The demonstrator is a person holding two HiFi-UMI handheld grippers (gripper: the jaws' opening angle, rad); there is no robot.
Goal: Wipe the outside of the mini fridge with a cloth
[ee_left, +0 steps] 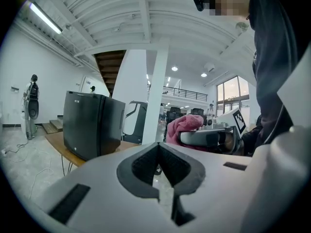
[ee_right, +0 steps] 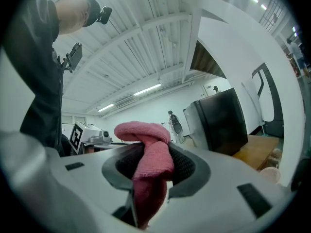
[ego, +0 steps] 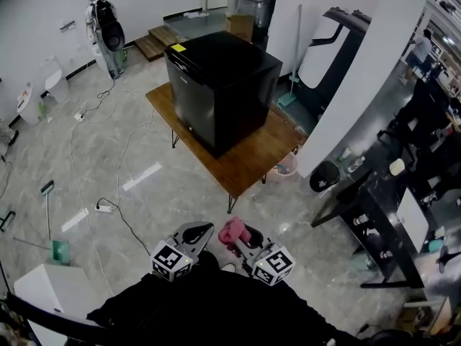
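Observation:
The black mini fridge (ego: 222, 85) stands on a low wooden table (ego: 248, 163) a few steps ahead of me; it also shows in the left gripper view (ee_left: 92, 124) and the right gripper view (ee_right: 219, 121). My right gripper (ego: 241, 234) is shut on a pink cloth (ego: 232, 231), which bunches out of its jaws (ee_right: 148, 164). My left gripper (ego: 199, 231) is shut with nothing in it (ee_left: 163, 178). Both are held close to my body, far from the fridge. The cloth (ee_left: 183, 125) also shows from the left gripper view.
Cables (ego: 108, 193) trail over the marble floor at left, with a mop (ego: 49, 218) and white box (ego: 54, 290) near me. A white pillar (ego: 360, 85) and black desk (ego: 374, 215) stand at right. A pink bucket (ego: 286, 166) sits by the table. A person (ego: 104, 31) stands far back.

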